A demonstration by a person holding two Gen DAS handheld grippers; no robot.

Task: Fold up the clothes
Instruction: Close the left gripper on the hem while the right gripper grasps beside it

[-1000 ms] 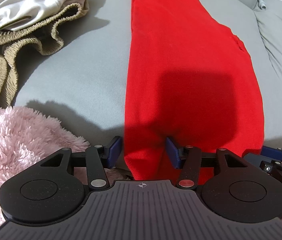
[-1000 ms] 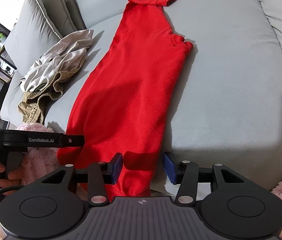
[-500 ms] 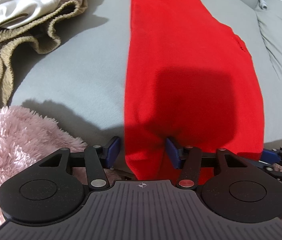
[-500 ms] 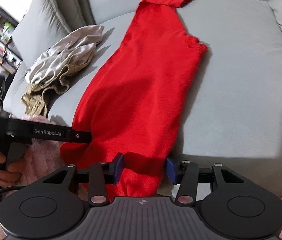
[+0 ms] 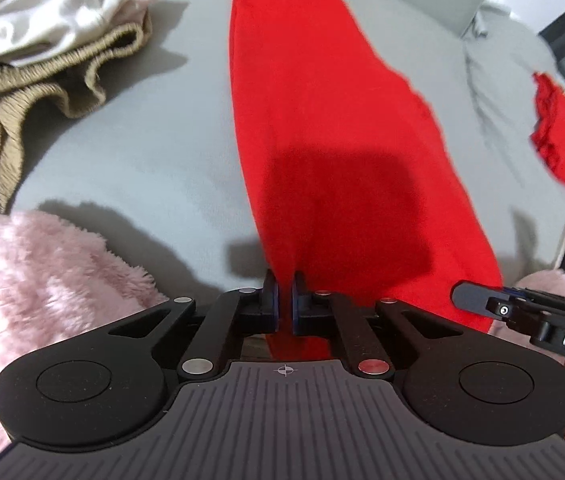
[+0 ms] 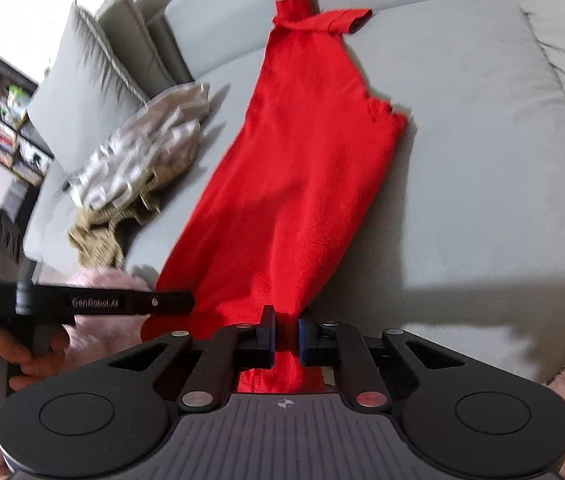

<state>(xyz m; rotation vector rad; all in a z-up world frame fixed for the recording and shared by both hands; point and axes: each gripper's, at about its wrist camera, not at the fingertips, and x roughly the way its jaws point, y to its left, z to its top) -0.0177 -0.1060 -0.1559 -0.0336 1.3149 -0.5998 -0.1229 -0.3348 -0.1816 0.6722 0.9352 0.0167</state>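
Note:
A long red garment lies stretched out on the grey sofa seat, its far end at the backrest. It also shows in the right wrist view. My left gripper is shut on the garment's near left corner. My right gripper is shut on the near right corner. Each gripper shows in the other's view, the right one at the right edge and the left one at the left.
A heap of white and tan clothes lies to the left of the red garment, also in the right wrist view. A pink fluffy blanket lies at the near left. Another red cloth lies at the right. Grey cushions stand at the back left.
Both grippers have closed on the near hem of the red garment; they were open around it before. The hem is pinched and gathered.

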